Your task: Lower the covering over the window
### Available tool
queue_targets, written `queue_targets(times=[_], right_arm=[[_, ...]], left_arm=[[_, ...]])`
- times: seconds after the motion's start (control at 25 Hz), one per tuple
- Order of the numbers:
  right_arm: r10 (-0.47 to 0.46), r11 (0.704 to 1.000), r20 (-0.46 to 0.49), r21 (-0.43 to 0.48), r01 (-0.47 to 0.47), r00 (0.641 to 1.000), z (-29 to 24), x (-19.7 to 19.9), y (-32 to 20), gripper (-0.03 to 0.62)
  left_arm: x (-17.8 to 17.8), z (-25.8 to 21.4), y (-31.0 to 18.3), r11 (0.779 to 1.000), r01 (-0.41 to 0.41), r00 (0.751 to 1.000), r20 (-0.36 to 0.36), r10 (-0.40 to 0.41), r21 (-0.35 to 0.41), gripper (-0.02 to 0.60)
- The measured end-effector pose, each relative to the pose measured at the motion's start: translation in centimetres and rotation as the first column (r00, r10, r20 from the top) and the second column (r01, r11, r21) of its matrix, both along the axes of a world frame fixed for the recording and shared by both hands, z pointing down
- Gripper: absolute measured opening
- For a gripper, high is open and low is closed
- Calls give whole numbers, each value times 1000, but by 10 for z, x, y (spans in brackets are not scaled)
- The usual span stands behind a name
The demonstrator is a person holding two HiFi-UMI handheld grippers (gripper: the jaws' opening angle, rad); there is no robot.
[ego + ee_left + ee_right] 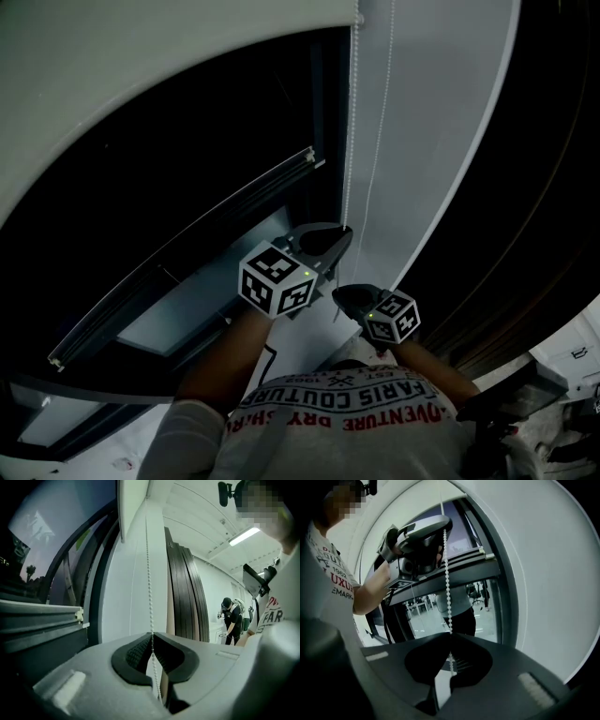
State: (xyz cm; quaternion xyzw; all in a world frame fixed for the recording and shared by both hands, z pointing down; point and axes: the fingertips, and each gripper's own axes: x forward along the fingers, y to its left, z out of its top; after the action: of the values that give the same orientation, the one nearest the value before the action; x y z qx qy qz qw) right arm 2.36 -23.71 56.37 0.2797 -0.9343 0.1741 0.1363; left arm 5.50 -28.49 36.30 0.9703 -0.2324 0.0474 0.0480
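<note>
Head view: both forearms are reaching forward, left gripper (330, 242) just above right gripper (343, 294), each clamping shut on the bead chain (349, 141) hanging at the right edge of the window (187, 178); blind (141, 66) is covering its top.

Right tool (450, 637): dark jaws closed together, pinching the white bead chain (447, 583) at their tips. The chain runs straight up to the left tool (442, 528), which clamps it higher and is held on a bare forearm (370, 590). Behind them: dark window frame (487, 566), reflective glass (426, 613), pale panel (548, 573) at right.
</note>
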Motion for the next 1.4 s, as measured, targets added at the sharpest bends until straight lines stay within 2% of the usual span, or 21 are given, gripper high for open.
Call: queue_targets(times=[0.28,0.52,0.72,0.92,1.04,1.16,1.28,1.4], right_arm=[[-2,996,-57,-84,-2,998,45,6,9,8],[-65,981,-136,-188,39,989,90,7,31,8],[-66,970,-121,-239,35,990,111,6,39,9],[-95,968,-101,-242,68,990,102,5,40,12],[-111,976,-111,-202,86,988,83,21,33,54],[-84,990,-63,-117,77,994,27,43,10,91],[-91,995,36,45,90,995,-67,42,-8,101],[-135,966,89,234,111,987,-155,29,-11,124]], left_arm=[[4,46,5,999,12,999,34,-11,-39,15],[2,102,7,991,34,996,91,-22,-130,15],[-2,124,8,982,42,995,100,-24,-183,16],[-4,124,10,982,43,995,94,-26,-184,17],[-3,123,14,982,35,996,83,-19,-188,17],[2,123,19,982,20,997,75,-5,-190,17],[4,124,24,982,13,997,71,1,-190,17],[5,125,29,982,8,997,74,6,-187,14]])
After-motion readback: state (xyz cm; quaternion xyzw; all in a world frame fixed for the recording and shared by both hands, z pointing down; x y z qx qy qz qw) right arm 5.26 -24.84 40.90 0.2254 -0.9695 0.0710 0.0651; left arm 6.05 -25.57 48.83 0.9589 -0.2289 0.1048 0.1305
